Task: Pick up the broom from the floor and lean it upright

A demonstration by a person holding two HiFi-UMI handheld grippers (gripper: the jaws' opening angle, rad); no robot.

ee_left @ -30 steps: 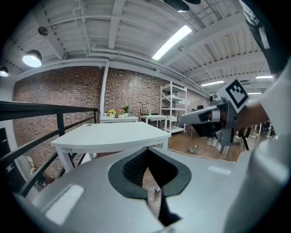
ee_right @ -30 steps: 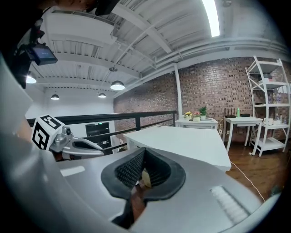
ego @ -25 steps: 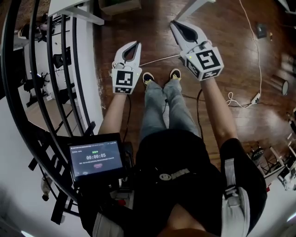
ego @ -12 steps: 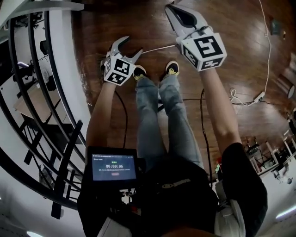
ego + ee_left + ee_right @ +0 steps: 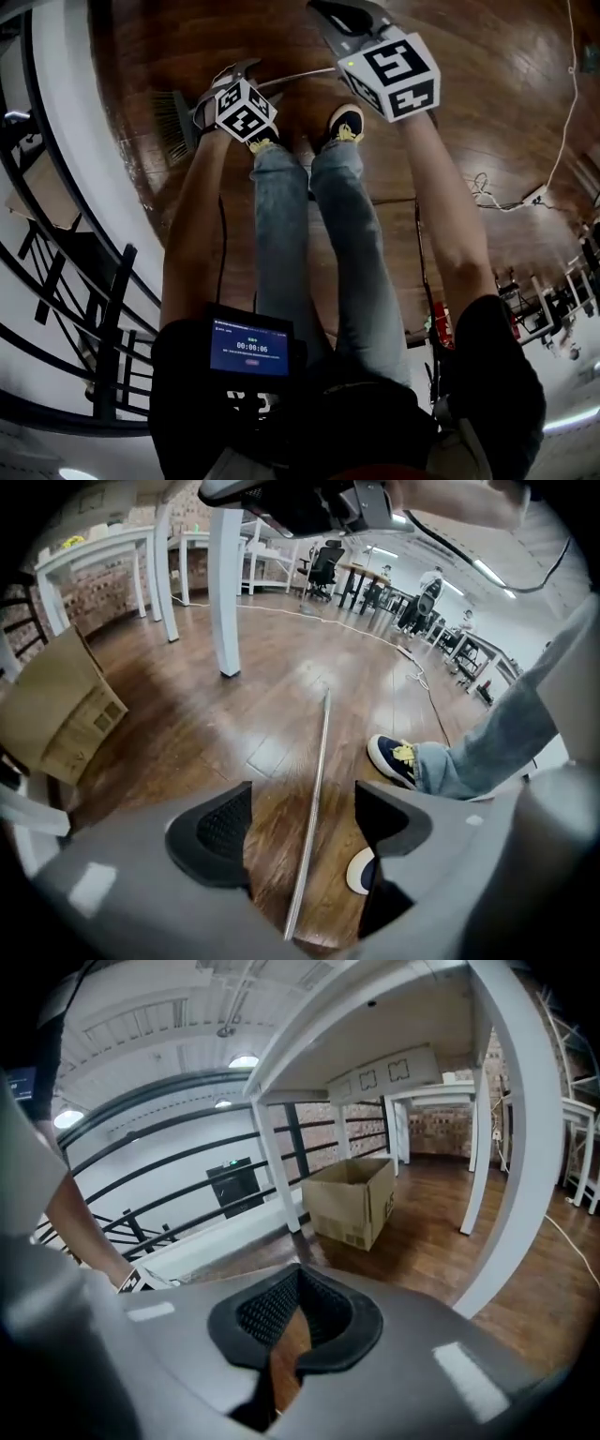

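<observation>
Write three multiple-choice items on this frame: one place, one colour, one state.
1. Where does the broom handle lie?
A. Between the left gripper's jaws
B. On a cardboard box
C. Against a table leg

2. What colour are the shoelaces?
A. Red
B. Yellow
C. White

3. How do the right gripper's jaws stand?
A. Wide apart
B. Shut on the broom handle
C. Shut, with nothing between them

Key:
1 A: the handle runs along the floor between the opening jaws and touches neither.
2 B: the laces on the navy shoe are yellow.
3 C: the jaws meet, and only floor shows through the gap behind them.
</observation>
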